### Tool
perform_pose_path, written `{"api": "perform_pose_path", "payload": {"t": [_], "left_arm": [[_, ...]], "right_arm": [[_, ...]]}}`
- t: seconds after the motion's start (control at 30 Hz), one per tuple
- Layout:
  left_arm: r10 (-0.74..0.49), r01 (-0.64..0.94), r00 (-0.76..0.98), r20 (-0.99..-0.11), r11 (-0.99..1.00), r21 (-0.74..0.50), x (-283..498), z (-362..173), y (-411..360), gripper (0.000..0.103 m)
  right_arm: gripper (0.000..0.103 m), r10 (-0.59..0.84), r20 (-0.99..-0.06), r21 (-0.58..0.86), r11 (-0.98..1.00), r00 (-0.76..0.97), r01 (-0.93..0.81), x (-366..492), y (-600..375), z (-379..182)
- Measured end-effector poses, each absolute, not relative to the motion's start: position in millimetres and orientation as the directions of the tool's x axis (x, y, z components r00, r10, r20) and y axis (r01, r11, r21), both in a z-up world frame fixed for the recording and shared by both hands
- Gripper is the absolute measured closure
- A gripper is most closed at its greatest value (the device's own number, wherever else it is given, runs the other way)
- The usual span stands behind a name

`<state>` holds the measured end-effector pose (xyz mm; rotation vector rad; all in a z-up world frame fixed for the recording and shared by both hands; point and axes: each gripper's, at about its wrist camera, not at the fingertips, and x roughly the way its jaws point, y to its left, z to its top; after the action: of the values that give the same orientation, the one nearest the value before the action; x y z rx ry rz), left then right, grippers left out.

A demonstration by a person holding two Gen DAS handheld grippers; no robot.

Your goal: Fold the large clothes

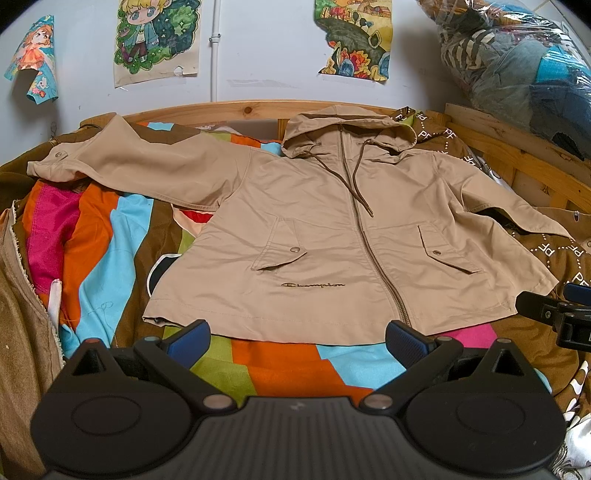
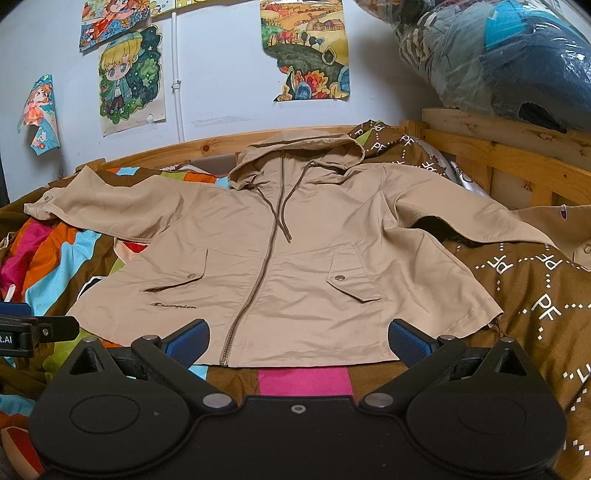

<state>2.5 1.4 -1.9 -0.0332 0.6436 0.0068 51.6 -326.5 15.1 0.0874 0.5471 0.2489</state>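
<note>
A pale wall [image 2: 229,74] is hung with cartoon drawings [image 2: 131,77] and crossed by a white pipe [image 2: 178,85]. A wooden bed frame [image 2: 495,155] is covered by a striped multicoloured blanket [image 1: 110,236]. Bagged clothes [image 2: 498,55] are piled at right.

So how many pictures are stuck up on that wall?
4. In the right wrist view: one at the far left, one along the top left, the blond cartoon figure, and the landscape right of the pipe. More may lie outside the frame.

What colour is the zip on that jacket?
Brown, on the beige jacket; the zip shows best in the left wrist view.
</note>
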Motion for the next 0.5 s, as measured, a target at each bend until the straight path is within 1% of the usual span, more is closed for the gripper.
{"api": "perform_pose_path", "payload": {"t": [0.3, 0.4, 0.5], "left_arm": [[-0.004, -0.017, 0.8, -0.601, 0.999, -0.029, 3, -2, 2, 0.001], [-0.003, -0.018, 0.799, -0.602, 0.999, -0.028, 2, -4, 1, 0.001], [-0.002, -0.018, 0.799, -0.602, 0.999, -0.027, 2, -3, 0, 0.001]], "right_arm": [[0.001, 0.257, -0.505, 0.148, 0.966, 0.824, -0.211, 53, -327, 18], [0.001, 0.257, -0.508, 0.148, 0.966, 0.822, -0.211, 50, -326, 6], [0.001, 0.257, -0.509, 0.148, 0.966, 0.822, -0.21, 50, -326, 6]]}}
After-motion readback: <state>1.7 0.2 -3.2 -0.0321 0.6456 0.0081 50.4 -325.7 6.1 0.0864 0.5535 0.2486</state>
